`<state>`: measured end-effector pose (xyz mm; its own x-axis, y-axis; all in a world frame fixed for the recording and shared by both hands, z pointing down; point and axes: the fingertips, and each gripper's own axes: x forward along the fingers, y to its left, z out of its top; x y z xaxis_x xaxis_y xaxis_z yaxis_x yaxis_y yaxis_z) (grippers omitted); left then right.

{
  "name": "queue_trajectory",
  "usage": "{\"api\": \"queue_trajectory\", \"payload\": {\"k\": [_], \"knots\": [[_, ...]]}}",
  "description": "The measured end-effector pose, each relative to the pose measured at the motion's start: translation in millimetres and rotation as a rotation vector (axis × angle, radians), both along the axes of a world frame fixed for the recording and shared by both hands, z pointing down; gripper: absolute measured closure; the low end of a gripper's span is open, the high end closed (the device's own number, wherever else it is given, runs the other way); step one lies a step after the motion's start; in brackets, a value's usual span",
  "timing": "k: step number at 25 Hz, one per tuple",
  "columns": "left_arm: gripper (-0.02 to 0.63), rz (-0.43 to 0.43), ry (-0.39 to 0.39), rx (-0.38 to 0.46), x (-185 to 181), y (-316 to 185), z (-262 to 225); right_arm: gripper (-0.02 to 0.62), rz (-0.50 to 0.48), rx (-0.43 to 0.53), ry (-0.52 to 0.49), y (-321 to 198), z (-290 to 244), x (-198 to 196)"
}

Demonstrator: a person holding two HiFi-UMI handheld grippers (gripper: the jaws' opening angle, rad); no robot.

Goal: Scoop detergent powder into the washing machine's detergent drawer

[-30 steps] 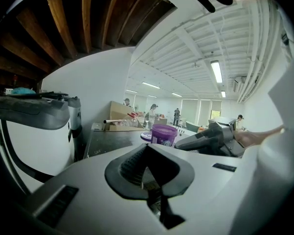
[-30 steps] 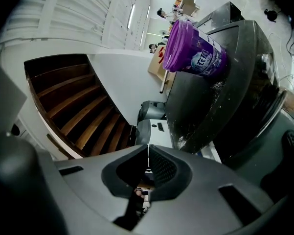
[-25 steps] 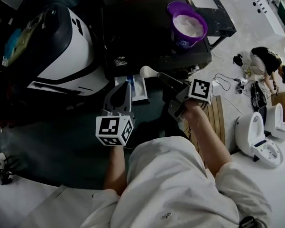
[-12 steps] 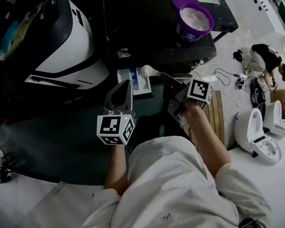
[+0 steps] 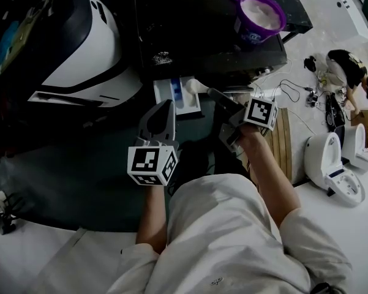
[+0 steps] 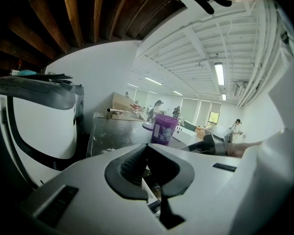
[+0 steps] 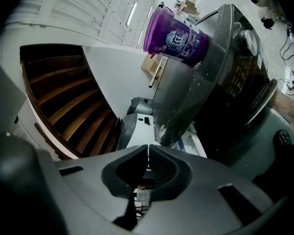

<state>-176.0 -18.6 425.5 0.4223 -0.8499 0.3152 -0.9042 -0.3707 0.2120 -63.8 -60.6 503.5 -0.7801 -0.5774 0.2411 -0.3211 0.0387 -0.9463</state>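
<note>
Two grippers, both with jaws pressed together. Right gripper (image 5: 215,94) seemingly pinching the white scoop (image 5: 193,86) by its handle, bowl over the far right corner of the open drawer (image 5: 185,106). Left gripper (image 5: 165,108) empty, just short of the drawer's near end. Probably calls for tipping leftward, across the drawer's long axis. Purple tub (image 5: 260,14) well beyond, atop the washing machine (image 5: 196,35).
</note>
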Motion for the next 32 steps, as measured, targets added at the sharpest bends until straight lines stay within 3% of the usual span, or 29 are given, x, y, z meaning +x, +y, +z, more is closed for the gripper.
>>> {"api": "queue_trajectory", "payload": {"k": [21, 32], "knots": [[0.594, 0.031, 0.003, -0.068, -5, 3, 42, 0.584, -0.025, -0.015, 0.082, -7, 63, -10], [0.594, 0.016, 0.007, -0.096, -12, 5, 55, 0.584, -0.073, 0.089, 0.16, -21, 74, -21]]}}
